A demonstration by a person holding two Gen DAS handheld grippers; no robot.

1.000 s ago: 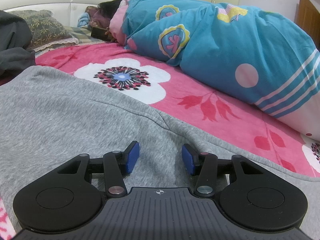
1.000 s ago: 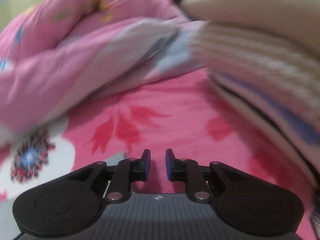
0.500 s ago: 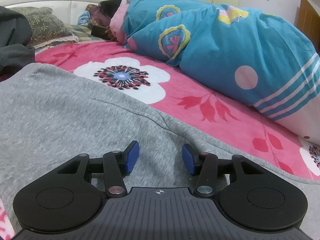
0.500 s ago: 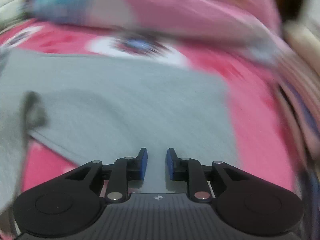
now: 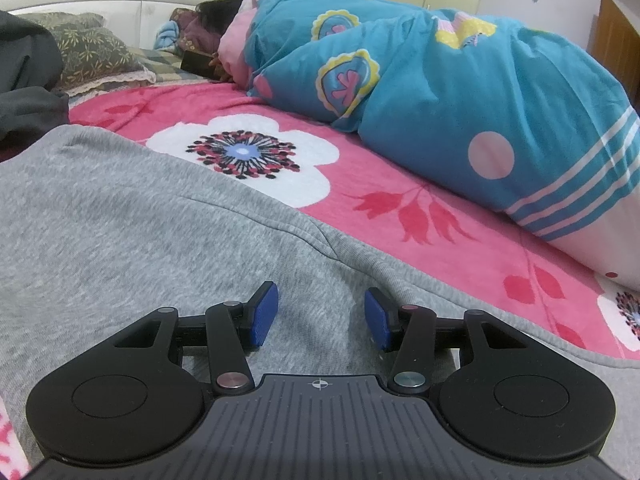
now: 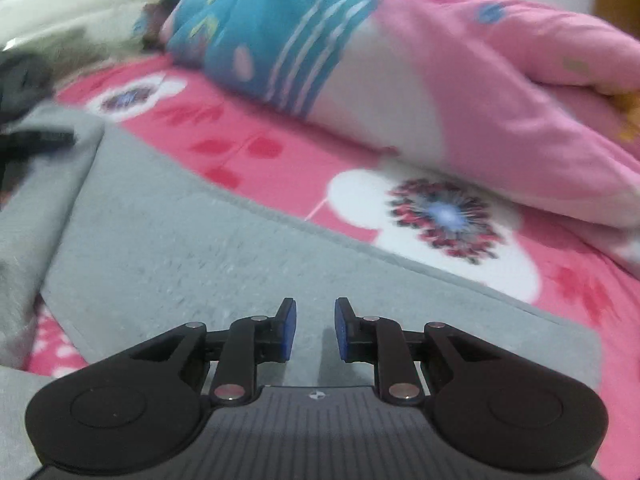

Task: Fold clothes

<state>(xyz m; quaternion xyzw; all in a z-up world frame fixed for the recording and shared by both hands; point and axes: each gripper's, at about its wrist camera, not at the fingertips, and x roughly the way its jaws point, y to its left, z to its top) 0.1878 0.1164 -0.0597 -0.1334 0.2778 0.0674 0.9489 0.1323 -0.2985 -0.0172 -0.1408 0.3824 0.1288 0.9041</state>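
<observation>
At the far left of the left wrist view a dark garment is heaped beside patterned olive pillows at the head of the bed. The grey sweatshirt lies spread flat on the pink floral bedspread, filling the lower left of that view, with its seamed edge running diagonally down to the right. The left tool sits low over this grey fabric with its blue pads well apart and nothing between them. Beyond, toward the right, a teal and pink quilt is bunched along the bed, covering a person whose dark hair shows at its upper end.

The right wrist view is blurred. The same grey sweatshirt lies on the bedspread, with a folded or raised part of it at the left edge. The right tool hovers above the garment's flat panel, its pads separated by a narrower gap and gripping nothing. To the right lies the quilt.
</observation>
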